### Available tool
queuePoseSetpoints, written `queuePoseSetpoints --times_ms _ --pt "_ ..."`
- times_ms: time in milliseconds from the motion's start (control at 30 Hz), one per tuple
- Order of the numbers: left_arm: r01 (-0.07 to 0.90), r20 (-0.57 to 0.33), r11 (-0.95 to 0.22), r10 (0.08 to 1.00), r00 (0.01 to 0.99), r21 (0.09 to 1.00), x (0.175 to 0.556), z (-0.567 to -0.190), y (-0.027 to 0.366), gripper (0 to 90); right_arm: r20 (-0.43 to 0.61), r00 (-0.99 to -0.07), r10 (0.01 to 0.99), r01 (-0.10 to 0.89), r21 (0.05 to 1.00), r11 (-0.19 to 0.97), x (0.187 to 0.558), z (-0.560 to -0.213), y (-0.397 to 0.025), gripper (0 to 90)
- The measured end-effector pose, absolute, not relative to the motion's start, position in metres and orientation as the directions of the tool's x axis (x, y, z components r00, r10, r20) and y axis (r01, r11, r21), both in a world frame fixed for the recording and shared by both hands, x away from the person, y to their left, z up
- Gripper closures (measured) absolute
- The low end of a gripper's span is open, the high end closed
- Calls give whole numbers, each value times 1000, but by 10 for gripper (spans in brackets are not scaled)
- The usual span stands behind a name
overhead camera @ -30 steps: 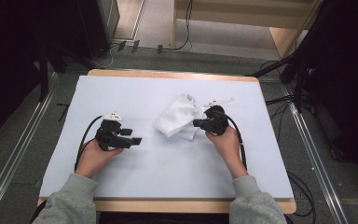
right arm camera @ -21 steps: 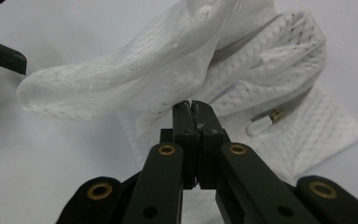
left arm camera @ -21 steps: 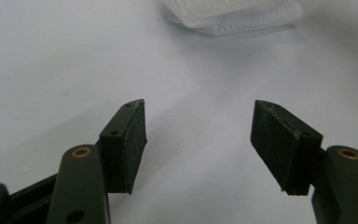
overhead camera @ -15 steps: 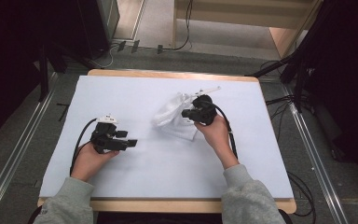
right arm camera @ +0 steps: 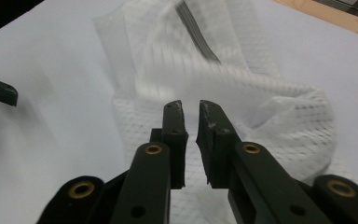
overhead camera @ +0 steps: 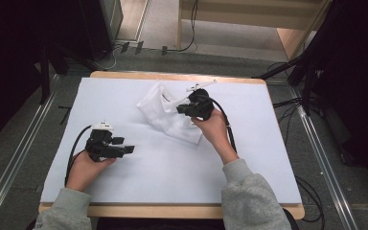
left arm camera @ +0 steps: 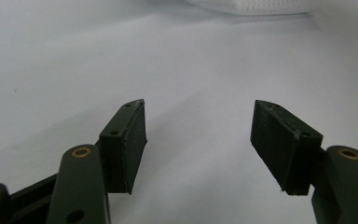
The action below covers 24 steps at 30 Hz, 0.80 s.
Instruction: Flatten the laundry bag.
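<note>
Right gripper point(right arm camera: 191, 109) lifted white cloth point(overhead camera: 165, 112), jaws clamped on a fold
Left gripper point(left arm camera: 198, 140) gaped idle; should grab an opposite edge next

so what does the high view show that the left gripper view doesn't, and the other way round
High view alone: both hands with their grippers, the left gripper low over the white table cover, the right gripper at the crumpled white mesh cloth, plus the wooden table edge, grey sleeves and the floor cables. Left gripper view alone: a close look along the left gripper's own jaws, wide apart with nothing between them, pads bare. Shared: the white cover, the left gripper, and the cloth, of which the left gripper view catches just an edge at the top.
</note>
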<state>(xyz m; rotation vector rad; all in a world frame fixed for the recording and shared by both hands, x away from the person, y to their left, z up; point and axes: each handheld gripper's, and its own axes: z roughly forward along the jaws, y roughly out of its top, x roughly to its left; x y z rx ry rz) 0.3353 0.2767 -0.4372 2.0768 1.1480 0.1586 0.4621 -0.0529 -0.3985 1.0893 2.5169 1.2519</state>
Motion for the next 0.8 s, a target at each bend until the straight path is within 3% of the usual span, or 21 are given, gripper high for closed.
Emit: queuePoseSetpoints --times_ms 233,400,567,633,700,733,767,800 --pt "679 -231 -325 771 593 658 334 -437 278 367 185 -703 687 568 728 385 467 -400 -65 683" --pt "681 -235 -320 772 590 659 334 -437 279 367 188 -663 725 612 694 379 475 -414 -68 494" --pt "681 -238 -315 772 589 662 334 -437 280 367 193 -633 750 655 649 386 483 -430 -69 415" --pt "681 -239 -314 772 589 662 333 -437 280 367 194 -629 753 661 642 388 484 -434 -69 415" --pt "681 -238 -314 773 588 662 333 -437 281 367 184 -628 756 669 625 403 485 -441 -68 483" --pt "682 -241 -311 774 586 662 333 -436 281 367 183 -633 752 670 616 414 486 -444 -68 559" --pt "684 -241 -310 775 584 660 333 -436 281 367 194 -641 742 679 595 430 486 -448 -68 748" --pt "685 -246 -304 776 581 662 333 -436 282 367 210 -644 735 684 589 430 486 -449 -68 789"
